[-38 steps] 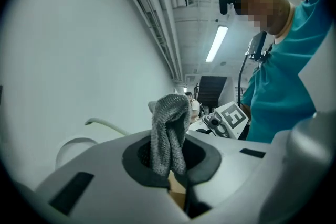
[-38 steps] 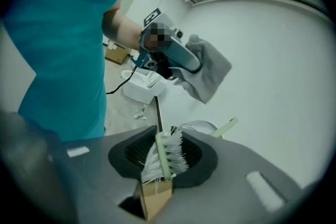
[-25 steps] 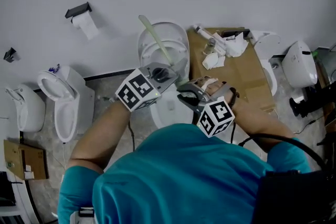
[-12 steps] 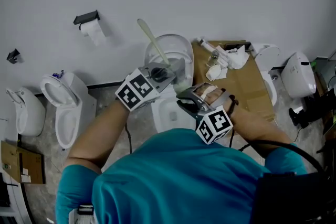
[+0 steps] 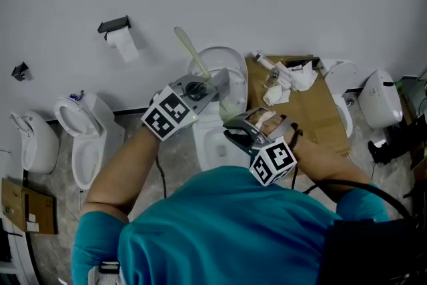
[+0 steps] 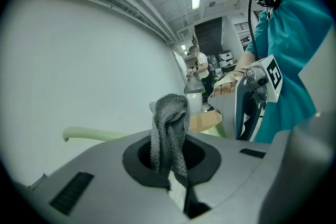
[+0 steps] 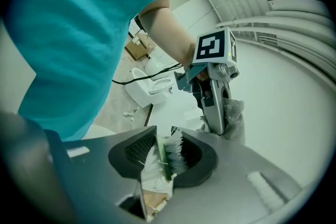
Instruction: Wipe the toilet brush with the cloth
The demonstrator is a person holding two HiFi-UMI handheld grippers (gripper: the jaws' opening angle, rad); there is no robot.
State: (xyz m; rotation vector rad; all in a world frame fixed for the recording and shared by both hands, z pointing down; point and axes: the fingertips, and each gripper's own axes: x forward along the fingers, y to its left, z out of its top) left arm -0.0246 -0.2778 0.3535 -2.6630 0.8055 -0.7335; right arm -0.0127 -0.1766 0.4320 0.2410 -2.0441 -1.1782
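Slanting above the white toilet [image 5: 228, 58], the pale green toilet brush [image 5: 189, 50] has its long axis running from the bristle head, low and near the person, up and to the left, with the handle tip pointing at the wall. The right gripper [image 5: 235, 122] is clamped narrowly on the bristle head. The left gripper [image 5: 220, 83] sits by the lower handle, its jaws pinching a grey cloth [image 6: 169, 123] that stands up out of them. Whether the cloth touches the handle cannot be told.

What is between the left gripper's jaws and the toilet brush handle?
The grey cloth, pinched in the left gripper; the toilet brush handle runs behind it, in the left gripper view.
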